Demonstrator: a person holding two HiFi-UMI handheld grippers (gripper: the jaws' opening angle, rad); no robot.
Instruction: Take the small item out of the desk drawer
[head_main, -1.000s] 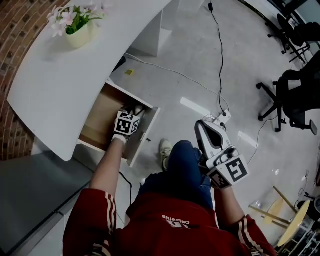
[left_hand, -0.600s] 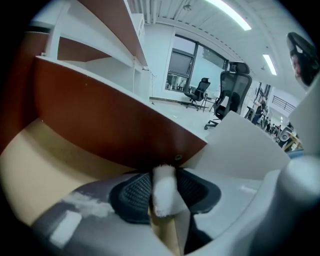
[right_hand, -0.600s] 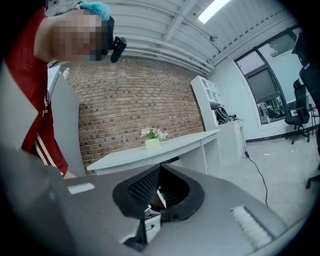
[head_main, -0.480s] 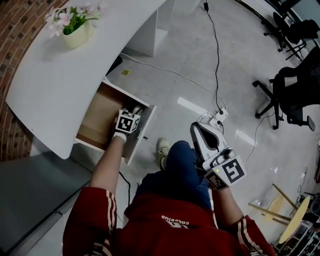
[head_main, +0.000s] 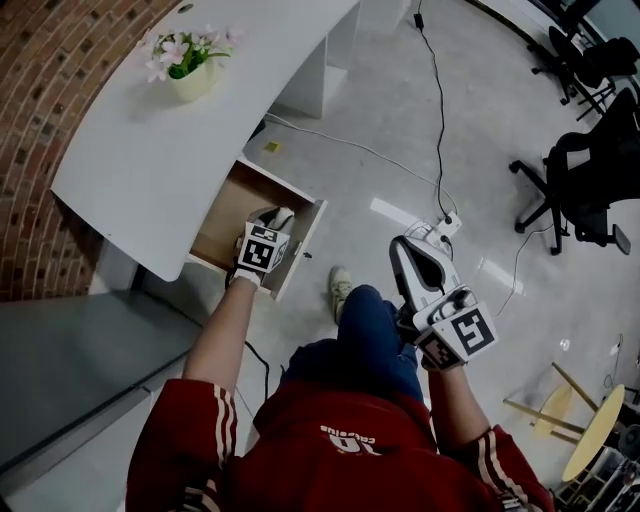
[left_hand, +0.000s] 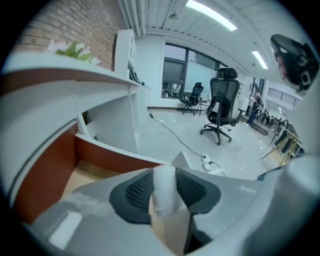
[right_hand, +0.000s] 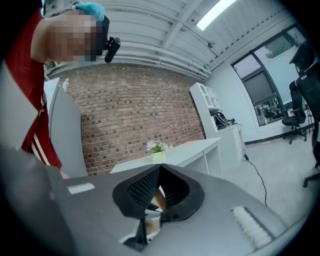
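With left fingers (left_hand: 136, 192) clenched on the item (left_hand: 164, 186), holds it upright at the tips of the left gripper (head_main: 272, 216), at the front corner of the open drawer (head_main: 222, 220) under the desk (head_main: 160, 150). Looks small, white and fuzzy along the top edge. Probably weighs next to nothing and gives under pressure, so likely easy to crush. Calls for a gentle pinch across the middle, flat sides against the fingers, to avoid crumpling it or losing it on a jerk. Cannot name the material, nor trace the lower end, sunk between the fingers. Cannot pick the item out from above either, covered there by the jaws and marker cube (head_main: 262, 250). Cannot tell whether clear of the drawer rim yet. Leaves the drawer's back part out of sight beneath the desk top. Further right, beside the knee (head_main: 365, 300) and well apart from the drawer, shows the right gripper (head_main: 402, 250) with fingers (right_hand: 142, 187) pressed together on nothing. Leaves the brown and white patch behind those tips too blurred to name.
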